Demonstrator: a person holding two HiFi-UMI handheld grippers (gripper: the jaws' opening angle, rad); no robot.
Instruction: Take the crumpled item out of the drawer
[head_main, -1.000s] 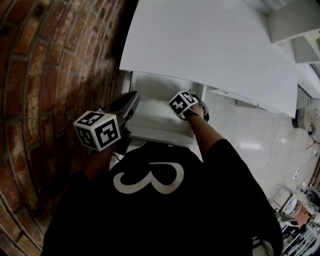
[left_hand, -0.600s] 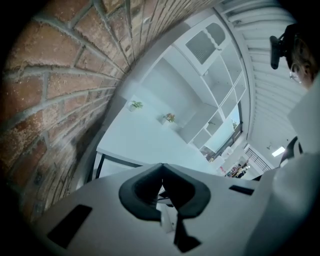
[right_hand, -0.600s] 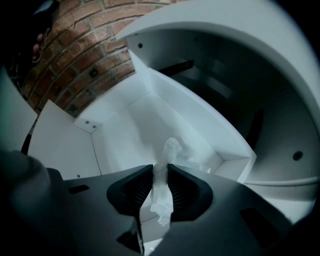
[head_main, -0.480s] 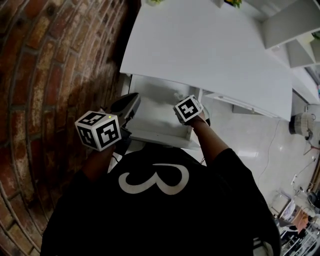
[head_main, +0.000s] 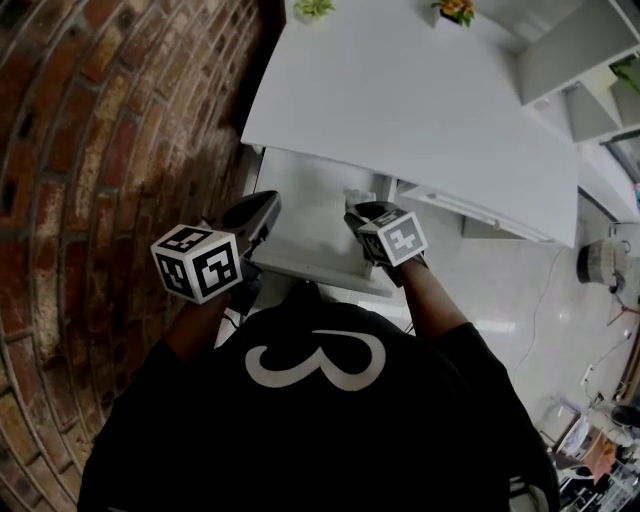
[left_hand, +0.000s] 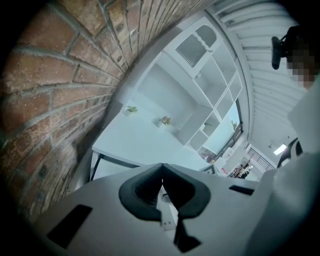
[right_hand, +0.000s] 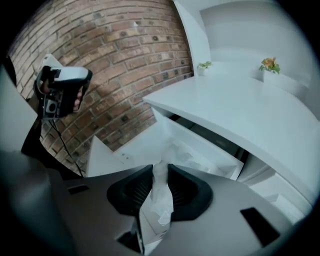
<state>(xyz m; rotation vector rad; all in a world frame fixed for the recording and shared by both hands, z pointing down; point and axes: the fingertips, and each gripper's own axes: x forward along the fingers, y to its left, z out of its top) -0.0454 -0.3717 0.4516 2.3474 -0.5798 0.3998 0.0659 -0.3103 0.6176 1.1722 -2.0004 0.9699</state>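
The white drawer (head_main: 300, 205) stands pulled out under the white table (head_main: 420, 100). My right gripper (head_main: 358, 208) hangs over the drawer's right side, shut on the crumpled white item (head_main: 352, 194). In the right gripper view the crumpled item (right_hand: 160, 197) is pinched between the dark pads, its upper end standing out past the tips, with the open drawer (right_hand: 210, 152) below and beyond it. My left gripper (head_main: 255, 212) hovers at the drawer's left front corner. In the left gripper view its pads (left_hand: 145, 192) meet at the tips with nothing between them.
A brick wall (head_main: 100, 150) runs along the left, close to the drawer and the left gripper. Two small plants (head_main: 315, 8) stand at the table's far edge. White shelves (head_main: 590, 50) are at the right, above a pale floor with a cable (head_main: 545, 290).
My right gripper has drawn back from deep in the drawer towards the person, its marker cube swinging to the right, with the crumpled item in its jaws. The left gripper has stayed put.
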